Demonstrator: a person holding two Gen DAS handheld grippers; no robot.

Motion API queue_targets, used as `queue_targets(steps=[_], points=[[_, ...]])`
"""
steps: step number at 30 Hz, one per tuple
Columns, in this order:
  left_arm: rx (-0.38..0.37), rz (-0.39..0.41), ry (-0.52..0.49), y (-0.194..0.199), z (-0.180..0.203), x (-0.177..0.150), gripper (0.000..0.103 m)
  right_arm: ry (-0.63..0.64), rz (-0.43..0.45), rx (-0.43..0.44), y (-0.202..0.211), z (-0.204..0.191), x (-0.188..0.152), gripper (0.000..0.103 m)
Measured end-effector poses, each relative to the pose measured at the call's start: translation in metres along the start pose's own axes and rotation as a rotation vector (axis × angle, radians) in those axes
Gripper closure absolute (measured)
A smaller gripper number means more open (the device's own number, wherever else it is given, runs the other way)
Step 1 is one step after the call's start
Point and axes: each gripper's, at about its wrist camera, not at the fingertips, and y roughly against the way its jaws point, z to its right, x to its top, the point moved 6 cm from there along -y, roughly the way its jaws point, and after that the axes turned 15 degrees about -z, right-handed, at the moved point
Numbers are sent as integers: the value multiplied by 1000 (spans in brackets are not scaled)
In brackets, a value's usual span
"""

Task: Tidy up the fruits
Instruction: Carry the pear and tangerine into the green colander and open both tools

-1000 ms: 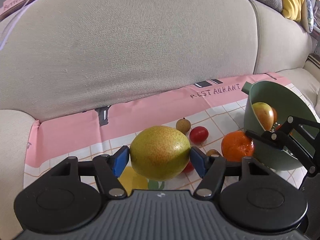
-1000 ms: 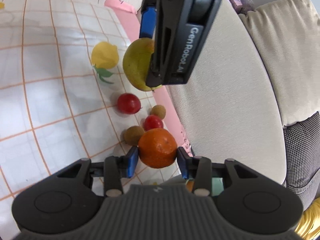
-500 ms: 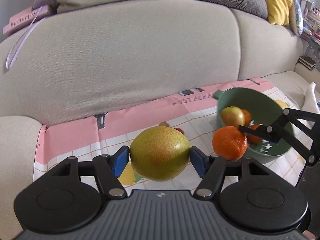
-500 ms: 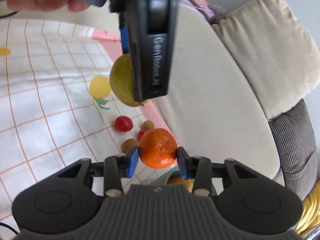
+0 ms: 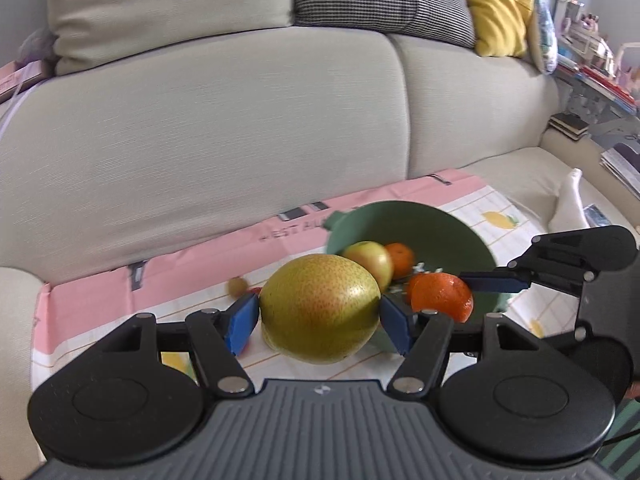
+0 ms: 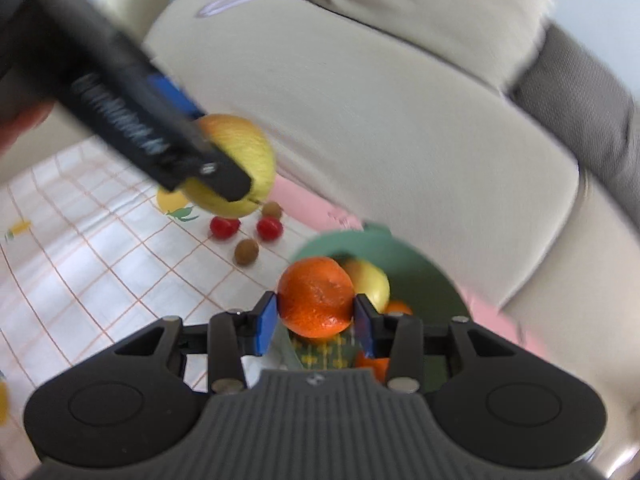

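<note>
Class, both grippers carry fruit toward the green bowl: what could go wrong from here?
1. The left gripper and right gripper converge; they may collide.
2. The large yellow-green pear is held only at its sides and could slip.
3. Dropping the orange mandarin may bruise fruit in the green bowl.

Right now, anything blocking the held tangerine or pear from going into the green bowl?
Nothing visible does. The right gripper holds the tangerine over the green bowl, whose mouth is open. The left gripper holds the pear short of the rim. An apple and other tangerines lie inside, with room left.
</note>
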Motion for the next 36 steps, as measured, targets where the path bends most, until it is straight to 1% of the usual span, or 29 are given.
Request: queue_targets(steps=[4,7,9,11,16,20,23,27,34,36], points=[[-25,-15,-31,-10,22,7,27,-128,-37,93,-2,29,-12,64],[-55,-44,-55,-21,36,14,27,-233,-77,166,-13,51,-19,64],[-71,-67,-71,-31,44,18,27,-286,-90,187,-20,65,-24,64],[-77,-89,-84,-41,50,22,27,-298,-105,177,-30,75,-28,64],[-99,-144,-119,-66,64,28,27,-256,-127,162,-50,95,-25,64],[-113,-189,-158,-83,72,29,27,-179,-143,117,-62,105,-23,64],[-113,-227,-184,-94,76,28,27,-123,-156,106,-70,110,-23,64],[-117,-258,-193,-103,77,25,27,-48,-169,77,-77,111,-23,64],[-136,-279,-193,-111,80,23,27,-30,-190,60,-93,114,-19,64],[-128,-288,-208,-112,82,23,27,-25,-198,57,-96,113,-19,64]])
